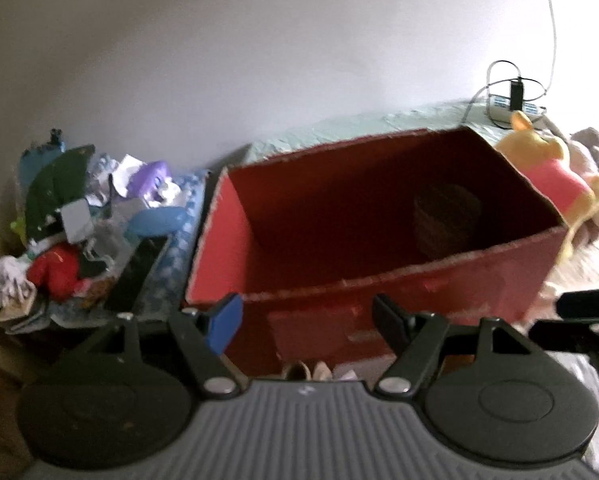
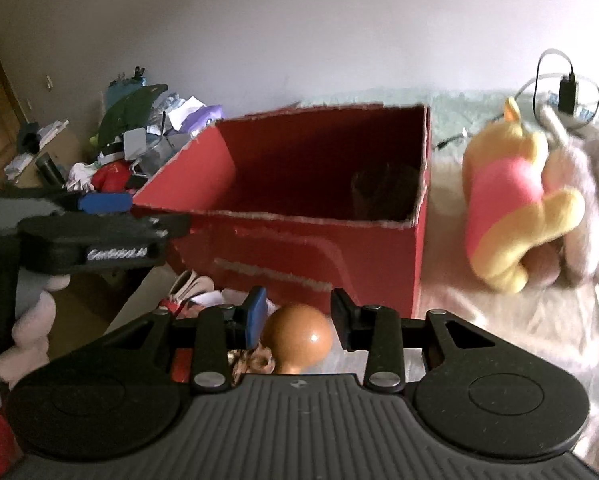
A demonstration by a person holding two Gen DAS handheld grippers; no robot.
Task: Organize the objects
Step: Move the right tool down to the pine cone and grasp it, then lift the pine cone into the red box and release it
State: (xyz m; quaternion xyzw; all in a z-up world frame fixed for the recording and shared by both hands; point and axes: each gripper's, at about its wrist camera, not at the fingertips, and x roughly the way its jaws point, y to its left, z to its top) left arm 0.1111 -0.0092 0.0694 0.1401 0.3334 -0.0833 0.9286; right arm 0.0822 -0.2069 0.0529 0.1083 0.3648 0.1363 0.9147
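An open red cardboard box [image 1: 379, 280] [image 2: 299, 240] stands on the bed, with a dark round item [image 1: 447, 220] [image 2: 383, 192] inside against its right wall. My left gripper [image 1: 307, 324] is open and holds nothing; it hovers just in front of the box's near wall. It also shows at the left of the right wrist view, as the left gripper [image 2: 99, 232]. My right gripper [image 2: 299, 320] is shut on a brown wooden ball [image 2: 297, 338] with a short stem, low in front of the box. A yellow plush bear in a red shirt [image 1: 551, 172] [image 2: 515, 200] lies right of the box.
A heap of clutter [image 1: 83, 216] [image 2: 131, 140] fills the surface left of the box. A grey plush [image 2: 587, 200] lies behind the bear. A power strip with a charger and cables [image 1: 515, 100] [image 2: 567, 96] sits by the wall. Small items [image 2: 195, 292] lie before the box.
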